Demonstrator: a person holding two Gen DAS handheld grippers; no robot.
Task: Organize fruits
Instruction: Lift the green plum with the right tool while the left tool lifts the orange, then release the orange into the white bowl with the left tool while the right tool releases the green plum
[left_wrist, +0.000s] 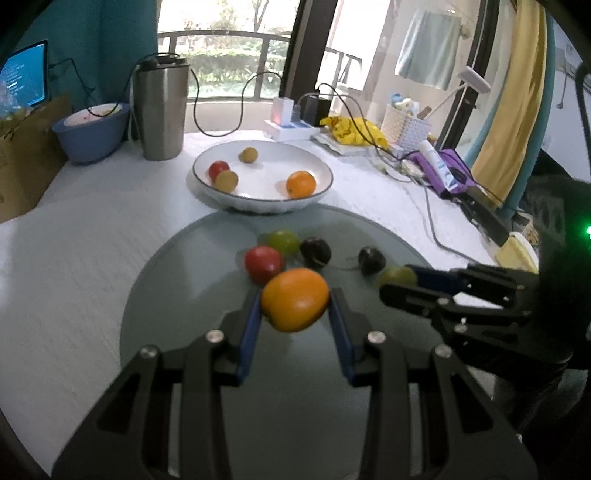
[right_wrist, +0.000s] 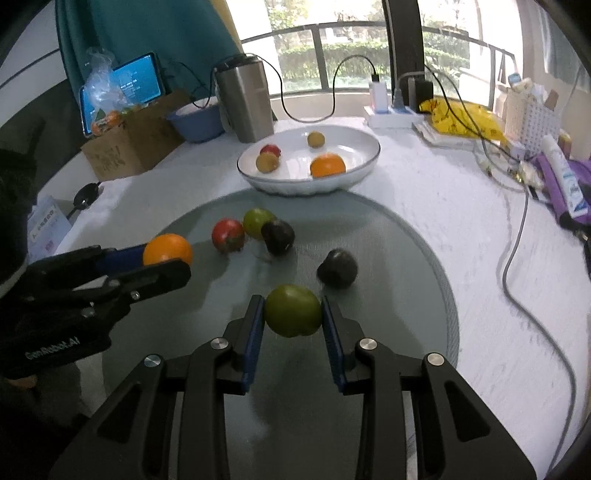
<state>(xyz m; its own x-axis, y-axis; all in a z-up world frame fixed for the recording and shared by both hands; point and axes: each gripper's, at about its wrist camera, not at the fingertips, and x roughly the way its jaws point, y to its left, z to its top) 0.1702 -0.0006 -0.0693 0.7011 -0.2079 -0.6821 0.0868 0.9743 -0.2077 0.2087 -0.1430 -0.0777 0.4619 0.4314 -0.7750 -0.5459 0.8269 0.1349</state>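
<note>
Two fruits clamped: left hand-held gripper (left_wrist: 295, 306) grips an orange (left_wrist: 294, 299), right hand-held gripper (right_wrist: 293, 314) grips a green fruit (right_wrist: 293, 310), both over the grey mat (right_wrist: 406, 258) on the worktop (left_wrist: 74, 240). White bowl (left_wrist: 207, 184) beyond holds four fruits. Whether either fruit is lifted clear, cannot tell.

An orange (left_wrist: 294, 300) is bright orange, a plum (right_wrist: 293, 311) green. The bowl (left_wrist: 207, 184) is white with a dark rim, the mat (right_wrist: 406, 258) grey, the cloth (left_wrist: 74, 258) white.
</note>
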